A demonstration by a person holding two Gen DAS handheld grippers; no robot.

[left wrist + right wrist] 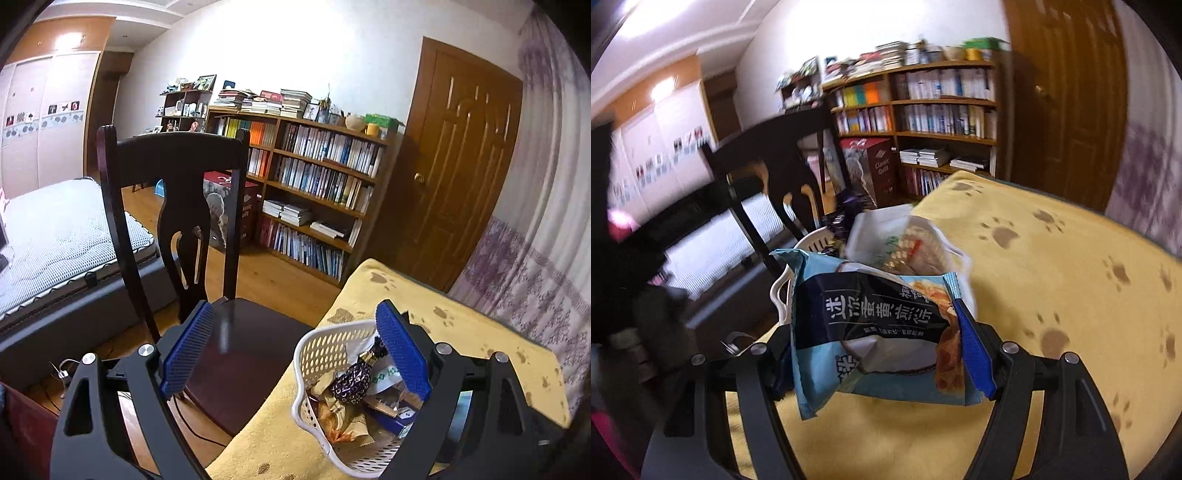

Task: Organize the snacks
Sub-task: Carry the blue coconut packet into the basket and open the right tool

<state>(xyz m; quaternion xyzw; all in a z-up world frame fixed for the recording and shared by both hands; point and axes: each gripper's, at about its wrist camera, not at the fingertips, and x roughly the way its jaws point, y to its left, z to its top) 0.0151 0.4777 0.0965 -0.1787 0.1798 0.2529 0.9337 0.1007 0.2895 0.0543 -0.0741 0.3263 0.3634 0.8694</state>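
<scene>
**Light, crinkly packet pinched over the table**

While the right gripper (886,332) pinches the blue snack packet (871,325) across its width, its blue pads (975,354) press into soft film above the yellow cloth (1052,288). It looks light, slippery and crushable, likely holding brittle biscuits; a hold on the sealed edge would spare them. Behind it, a pale packet (905,240) pokes from the white basket (812,240). The left gripper (295,354) hangs spread and empty by that basket's rim (325,332).
</scene>
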